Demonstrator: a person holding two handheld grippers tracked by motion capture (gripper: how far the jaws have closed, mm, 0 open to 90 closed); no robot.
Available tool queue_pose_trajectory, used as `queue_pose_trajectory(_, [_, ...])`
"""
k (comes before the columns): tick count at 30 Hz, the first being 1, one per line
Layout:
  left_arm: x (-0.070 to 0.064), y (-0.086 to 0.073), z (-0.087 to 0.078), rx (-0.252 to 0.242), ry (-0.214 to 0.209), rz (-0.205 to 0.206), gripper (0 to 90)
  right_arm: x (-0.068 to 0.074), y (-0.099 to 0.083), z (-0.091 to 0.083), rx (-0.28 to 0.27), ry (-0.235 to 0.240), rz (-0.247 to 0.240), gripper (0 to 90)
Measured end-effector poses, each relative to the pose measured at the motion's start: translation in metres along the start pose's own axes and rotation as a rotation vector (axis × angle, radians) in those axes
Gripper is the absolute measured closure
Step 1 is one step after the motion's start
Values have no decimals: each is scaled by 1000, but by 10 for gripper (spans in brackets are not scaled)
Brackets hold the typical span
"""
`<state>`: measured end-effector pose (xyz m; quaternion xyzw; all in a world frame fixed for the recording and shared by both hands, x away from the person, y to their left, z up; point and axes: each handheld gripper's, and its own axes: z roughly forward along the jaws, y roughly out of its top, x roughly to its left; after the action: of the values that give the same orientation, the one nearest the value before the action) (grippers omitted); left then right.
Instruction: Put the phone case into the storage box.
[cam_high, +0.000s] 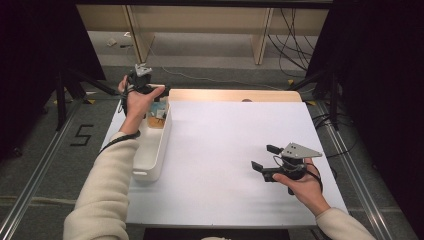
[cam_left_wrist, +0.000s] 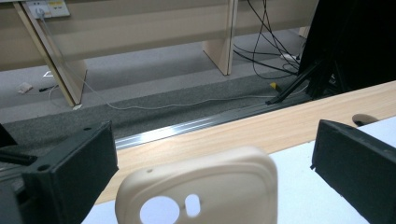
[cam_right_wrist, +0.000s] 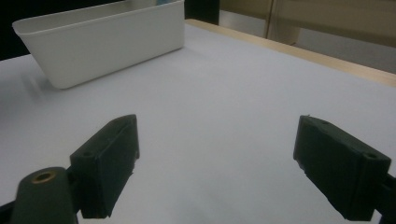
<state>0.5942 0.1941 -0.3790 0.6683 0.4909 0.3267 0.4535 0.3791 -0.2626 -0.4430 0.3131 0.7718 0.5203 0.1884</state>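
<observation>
Phone case (cam_left_wrist: 201, 186), cream-coloured, sits between my left gripper (cam_left_wrist: 210, 158)'s jaws, low in the left gripper view, camera cut-outs toward me. Jaws stand wide on either side of it and neither pad touches it; released, nothing held. In the high view the left gripper (cam_high: 141, 82) hovers over the far end of the white bin (cam_high: 161, 150), so the case presumably lies there, though I cannot see what it rests on.

Handling, judged: looks like moulded silicone or soft plastic. Light, flexible, probably grippy rather than slick, not fragile. A thin shell will buckle if squeezed across its open face, so I would close on the two long side walls, below the cut-outs, with gentle force.

Right gripper (cam_right_wrist: 215, 158): jaws spread, empty, hovering over bare white table (cam_right_wrist: 224, 84), the bin well ahead and left of them.

Writing: none legible on case or bin. A "5" (cam_high: 83, 135) is marked on the floor.
</observation>
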Motion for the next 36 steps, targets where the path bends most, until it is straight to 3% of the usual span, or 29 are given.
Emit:
queue_pose_trajectory(7, [-3, 6, -8, -11, -14, -8, 0, 0, 0, 0, 1, -3, -1, 152])
queue_pose_trajectory(11, [-4, 9, -18, -41, -47, -31, 30, 0, 0, 0, -1, -6, 1, 152])
queue_pose_trajectory(18, [-7, 11, -37, -69, -60, -44, 30, 0, 0, 0, 0, -9, 0, 152])
queue_pose_trajectory(27, [-9, 1, -55, -56, -62, -29, 46, 0, 1, 0, 3, -13, 0, 151])
queue_pose_trajectory(36, [-17, -10, -70, -65, -98, -24, 54, 0, 1, 0, 2, -17, 2, 151])
